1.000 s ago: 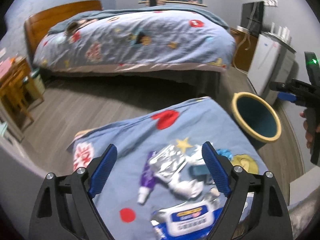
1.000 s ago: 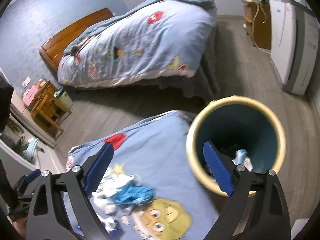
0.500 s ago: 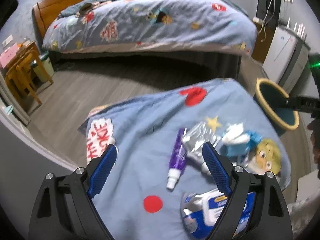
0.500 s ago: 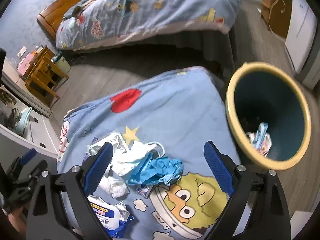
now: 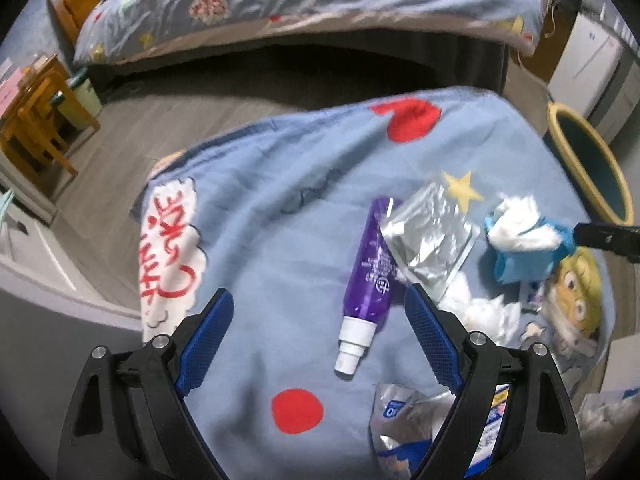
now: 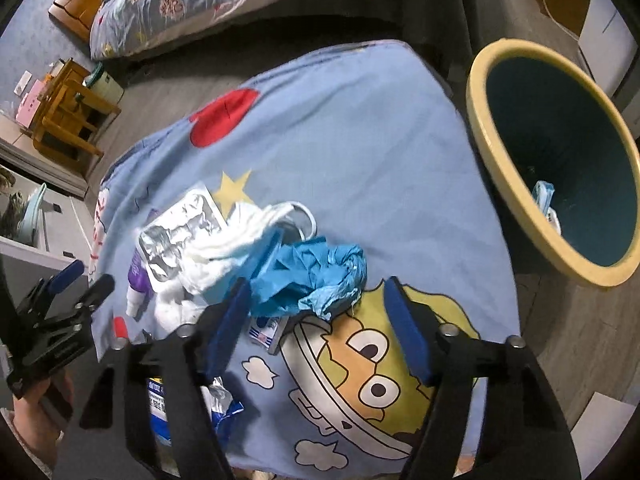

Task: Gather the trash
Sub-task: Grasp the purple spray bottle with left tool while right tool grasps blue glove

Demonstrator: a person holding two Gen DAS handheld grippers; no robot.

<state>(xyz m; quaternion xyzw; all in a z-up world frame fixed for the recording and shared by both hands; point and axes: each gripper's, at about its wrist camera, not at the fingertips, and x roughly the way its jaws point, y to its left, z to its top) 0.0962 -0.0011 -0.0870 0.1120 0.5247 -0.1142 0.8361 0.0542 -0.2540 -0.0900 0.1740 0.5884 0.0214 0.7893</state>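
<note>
Trash lies on a blue cartoon-print cover: a purple tube, a silver foil pouch, white tissue, a crumpled blue glove and a wipes packet. My left gripper is open just above the cover, with the tube's white cap between its fingers. My right gripper is open and empty, low over the blue glove, with its fingers either side of the glove's near edge. The yellow-rimmed trash bin stands to the right and holds some trash.
A bed with a patterned duvet lies across a strip of wood floor. A wooden stool stands at far left. White cabinets stand behind the bin. A small card lies under the glove.
Both grippers have come down and forward over the trash pile. The right gripper swung left away from the bin to the blue glove. The left now frames the purple tube.
</note>
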